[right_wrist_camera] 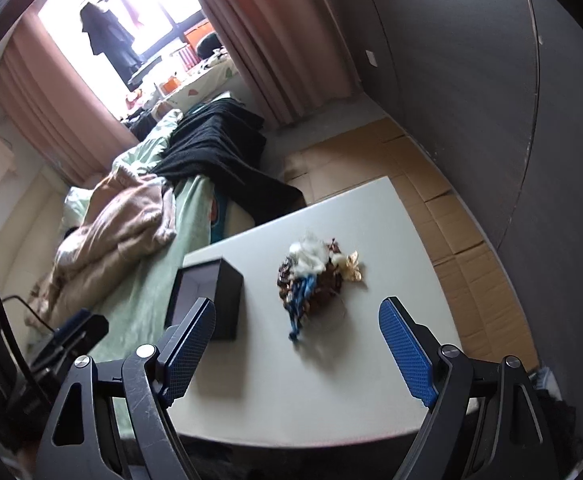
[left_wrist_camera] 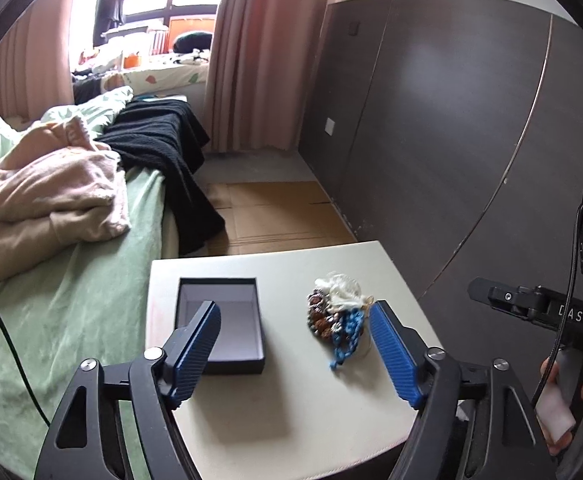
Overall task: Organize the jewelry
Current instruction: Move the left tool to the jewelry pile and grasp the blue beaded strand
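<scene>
the jewelry pile lies on the worktop right of the open box. both grippers' jaws are released, empty. one should lift a single strand cleanly, avoiding tangles.

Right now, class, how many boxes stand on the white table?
1: an open dark box at the table's bed-side edge, left of the jewelry pile. Nothing seems hidden.

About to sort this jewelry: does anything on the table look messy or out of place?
Yes. The jewelry lies in one tangled heap on the white table, beads, blue strands and a gold piece mixed together, beside the open box, which looks empty.
</scene>
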`<state>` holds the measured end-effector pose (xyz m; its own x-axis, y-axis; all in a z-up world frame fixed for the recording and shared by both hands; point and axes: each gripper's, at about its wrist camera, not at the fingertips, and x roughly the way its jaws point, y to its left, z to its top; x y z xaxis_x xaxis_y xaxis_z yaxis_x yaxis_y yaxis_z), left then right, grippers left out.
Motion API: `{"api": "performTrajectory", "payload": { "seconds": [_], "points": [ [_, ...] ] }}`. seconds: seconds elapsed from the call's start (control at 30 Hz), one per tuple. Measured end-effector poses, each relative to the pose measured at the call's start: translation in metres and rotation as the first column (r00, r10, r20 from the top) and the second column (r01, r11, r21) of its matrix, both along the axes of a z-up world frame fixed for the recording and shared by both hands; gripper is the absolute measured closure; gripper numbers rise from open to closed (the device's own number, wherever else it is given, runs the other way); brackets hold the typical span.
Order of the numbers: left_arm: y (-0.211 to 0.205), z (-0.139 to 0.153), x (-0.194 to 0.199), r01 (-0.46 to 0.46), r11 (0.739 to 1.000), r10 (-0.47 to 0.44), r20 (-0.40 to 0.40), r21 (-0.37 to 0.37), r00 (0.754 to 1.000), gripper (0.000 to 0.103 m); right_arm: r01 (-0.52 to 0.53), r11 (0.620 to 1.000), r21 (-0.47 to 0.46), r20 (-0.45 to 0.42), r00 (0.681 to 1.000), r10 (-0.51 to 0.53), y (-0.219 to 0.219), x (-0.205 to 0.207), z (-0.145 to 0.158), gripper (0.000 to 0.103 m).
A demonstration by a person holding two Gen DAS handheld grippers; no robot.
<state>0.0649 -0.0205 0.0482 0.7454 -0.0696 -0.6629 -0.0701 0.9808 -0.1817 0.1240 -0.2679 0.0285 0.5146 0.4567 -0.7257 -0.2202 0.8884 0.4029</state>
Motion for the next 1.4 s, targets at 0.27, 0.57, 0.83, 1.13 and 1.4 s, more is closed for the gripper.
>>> {"api": "performTrajectory", "payload": {
  "seconds": [0.27, 0.57, 0.83, 1.13, 1.4],
  "points": [
    [-0.011, 0.006, 0.039, 0.050, 0.997, -0.051, -0.022, -0.055, 0.998, 0.026, 0.026, 0.999, 0.031, -0.020, 0.999, -0.025, -0.008, 0.033, 0.013, 0.018],
    [-0.034, -0.012, 0.092, 0.107, 0.993, -0.111, -0.084, -0.048, 0.990, 0.027, 0.063, 0.989, 0.134, -0.085, 0.995, -0.052, -0.035, 0.053, -0.041, 0.018],
    [-0.059, -0.065, 0.123, 0.165, 0.985, -0.172, -0.156, -0.057, 0.973, 0.032, 0.125, 0.984, 0.131, -0.181, 0.978, -0.100, -0.051, 0.080, -0.088, 0.019],
    [-0.083, -0.123, 0.145, 0.225, 0.974, -0.219, -0.208, 0.005, 0.953, 0.034, 0.185, 0.980, 0.075, -0.220, 0.962, -0.165, -0.063, 0.095, -0.111, 0.019],
    [-0.084, -0.151, 0.156, 0.248, 0.967, -0.226, -0.268, 0.053, 0.937, 0.076, 0.196, 0.979, 0.051, -0.237, 0.955, -0.179, -0.057, 0.105, -0.119, 0.019]
  ]
}}
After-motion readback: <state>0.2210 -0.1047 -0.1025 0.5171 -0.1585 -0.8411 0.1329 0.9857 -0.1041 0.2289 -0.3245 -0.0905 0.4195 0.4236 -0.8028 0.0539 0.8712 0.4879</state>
